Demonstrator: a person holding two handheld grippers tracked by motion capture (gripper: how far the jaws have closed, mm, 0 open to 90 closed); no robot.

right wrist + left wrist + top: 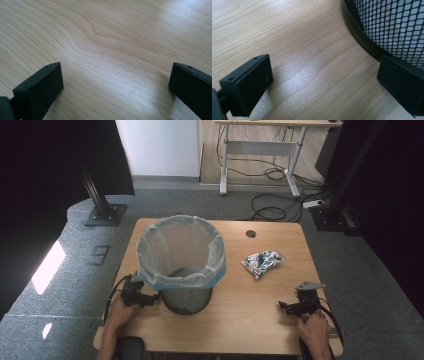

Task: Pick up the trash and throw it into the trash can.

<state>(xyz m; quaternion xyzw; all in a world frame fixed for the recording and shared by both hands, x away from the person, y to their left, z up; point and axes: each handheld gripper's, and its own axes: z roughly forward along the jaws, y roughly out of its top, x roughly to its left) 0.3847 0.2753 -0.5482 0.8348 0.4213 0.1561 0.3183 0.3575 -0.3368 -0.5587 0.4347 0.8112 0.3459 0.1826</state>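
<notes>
Mesh bin [186,270], crumpled wrapper [262,262] (print unreadable)

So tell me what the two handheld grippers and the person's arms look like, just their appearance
Both grippers are black. The left gripper trails a black cable that loops beside the hand. The right gripper carries a grey three-cornered plate on top and trails a black cable too. Up close, each has two flat, rectangular matte black jaws with small screw holes near the top edges. The forearms show no sleeves or gloves.
</notes>
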